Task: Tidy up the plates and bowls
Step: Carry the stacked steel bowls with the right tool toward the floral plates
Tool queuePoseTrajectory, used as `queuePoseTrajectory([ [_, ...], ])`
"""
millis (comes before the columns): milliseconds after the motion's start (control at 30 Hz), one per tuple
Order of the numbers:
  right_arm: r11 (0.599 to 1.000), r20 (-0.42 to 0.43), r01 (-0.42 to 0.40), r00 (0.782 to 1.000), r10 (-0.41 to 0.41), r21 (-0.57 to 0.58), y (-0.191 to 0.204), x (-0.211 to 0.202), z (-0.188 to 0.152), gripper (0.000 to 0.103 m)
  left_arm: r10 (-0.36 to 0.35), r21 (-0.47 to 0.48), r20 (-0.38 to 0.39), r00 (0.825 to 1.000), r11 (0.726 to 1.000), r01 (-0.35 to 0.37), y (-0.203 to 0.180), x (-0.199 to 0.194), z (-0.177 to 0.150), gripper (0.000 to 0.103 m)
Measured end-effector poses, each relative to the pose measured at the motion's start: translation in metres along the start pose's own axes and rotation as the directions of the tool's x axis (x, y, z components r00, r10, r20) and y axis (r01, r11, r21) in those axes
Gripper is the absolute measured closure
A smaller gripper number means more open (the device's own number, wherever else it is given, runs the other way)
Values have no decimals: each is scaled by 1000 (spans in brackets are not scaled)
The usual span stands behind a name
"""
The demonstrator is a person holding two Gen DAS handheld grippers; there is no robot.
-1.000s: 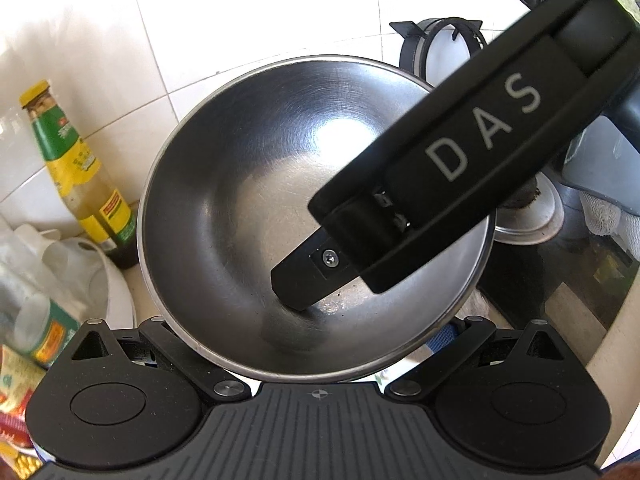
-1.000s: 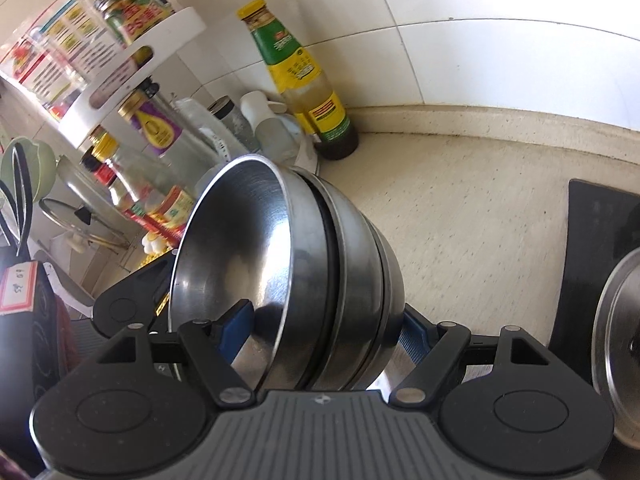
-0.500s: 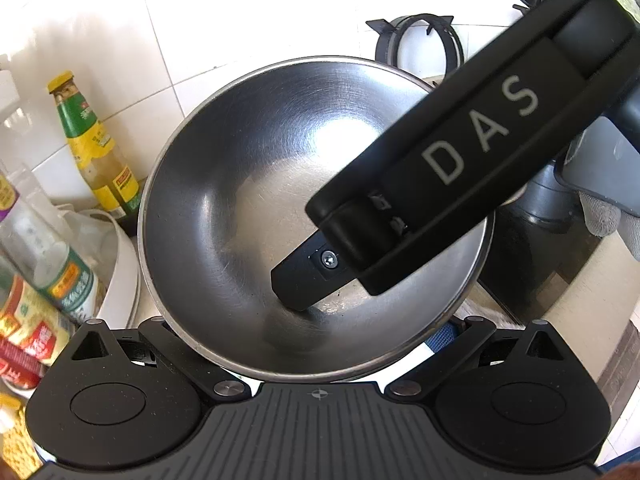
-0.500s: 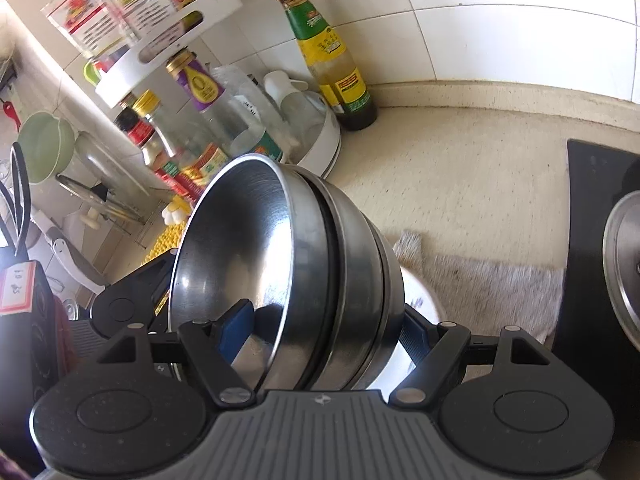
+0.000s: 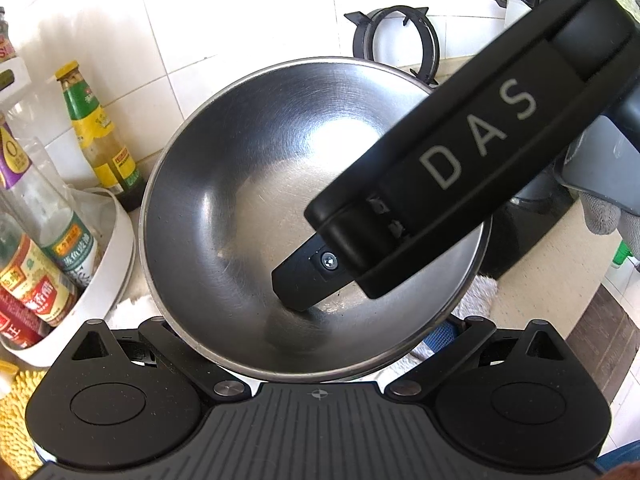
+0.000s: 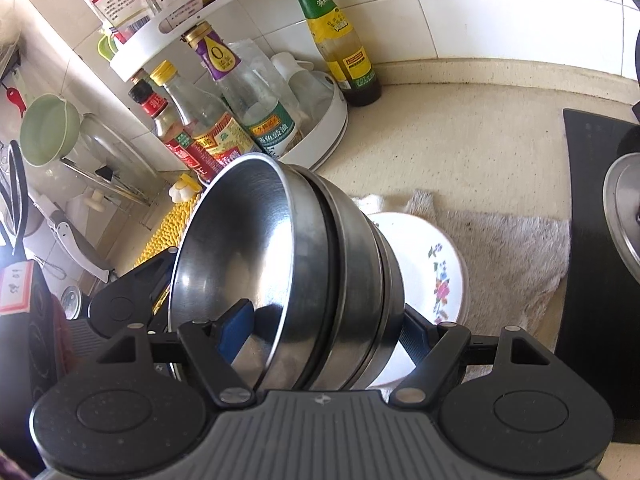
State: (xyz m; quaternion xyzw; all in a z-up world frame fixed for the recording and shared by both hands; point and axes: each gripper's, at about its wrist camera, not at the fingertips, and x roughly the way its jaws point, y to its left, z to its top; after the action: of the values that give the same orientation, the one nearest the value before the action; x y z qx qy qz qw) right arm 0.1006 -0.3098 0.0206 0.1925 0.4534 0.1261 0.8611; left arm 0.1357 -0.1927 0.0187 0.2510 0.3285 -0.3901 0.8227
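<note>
Nearest the lens, the right gripper [image 6: 316, 332] pinches a nested stack of steel bowls [image 6: 320, 272] on edge, one blue pad inside the front bowl, the other against the rearmost. The left gripper [image 5: 316, 344] flanks the same stack; contact unclear. Beyond, a floral plate [image 6: 432, 272] lies on a grey cloth [image 6: 512, 248]: stacking appears done, set-down remains.

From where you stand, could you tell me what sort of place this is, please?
Most likely a home kitchen counter: sauce bottles crowd a white rack by the tiled wall, a gas burner ring sits behind, and a flowered plate lies on a towel.
</note>
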Motion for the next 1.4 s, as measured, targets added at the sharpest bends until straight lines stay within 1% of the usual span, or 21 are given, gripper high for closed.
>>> queuePoseTrajectory([
  [200, 1000, -6, 4, 1000, -5, -5, 5, 4, 0, 25, 2, -1, -11, 1000, 1000, -2, 7, 8, 10, 2],
  [500, 1000, -5, 18, 1000, -18, -3, 4, 15, 9, 25, 12, -38, -24, 1000, 999, -13, 36, 31, 37, 2],
  [633, 1000, -14, 18, 1000, -18, 4, -2, 28, 10, 25, 18, -45, -33, 999, 999, -19, 48, 51, 46, 2],
  [800, 1000, -26, -9, 1000, 9, 12, -10, 39, 9, 25, 18, -62, -59, 998, 998, -22, 64, 78, 55, 2],
  [900, 1000, -32, -18, 999, 18, 12, -13, 45, 11, 25, 29, -54, -70, 997, 998, -33, 74, 94, 62, 2],
  [1000, 1000, -32, -23, 999, 23, 10, -14, 50, 12, 25, 37, -53, -78, 996, 998, -41, 81, 105, 63, 2],
  [1133, 999, -40, -29, 999, 30, 19, -19, 56, 13, 25, 42, -57, -88, 995, 997, -47, 94, 121, 72, 2],
  [1300, 999, -44, -37, 998, 38, 24, -22, 60, 13, 25, 44, -59, -100, 994, 997, -50, 98, 131, 66, 2],
  [1333, 999, -45, -38, 998, 39, 25, -22, 61, 14, 25, 46, -58, -102, 994, 997, -52, 93, 127, 61, 2],
  [1400, 999, -46, -41, 998, 42, 25, -23, 63, 14, 25, 50, -55, -106, 993, 997, -56, 97, 131, 64, 2],
])
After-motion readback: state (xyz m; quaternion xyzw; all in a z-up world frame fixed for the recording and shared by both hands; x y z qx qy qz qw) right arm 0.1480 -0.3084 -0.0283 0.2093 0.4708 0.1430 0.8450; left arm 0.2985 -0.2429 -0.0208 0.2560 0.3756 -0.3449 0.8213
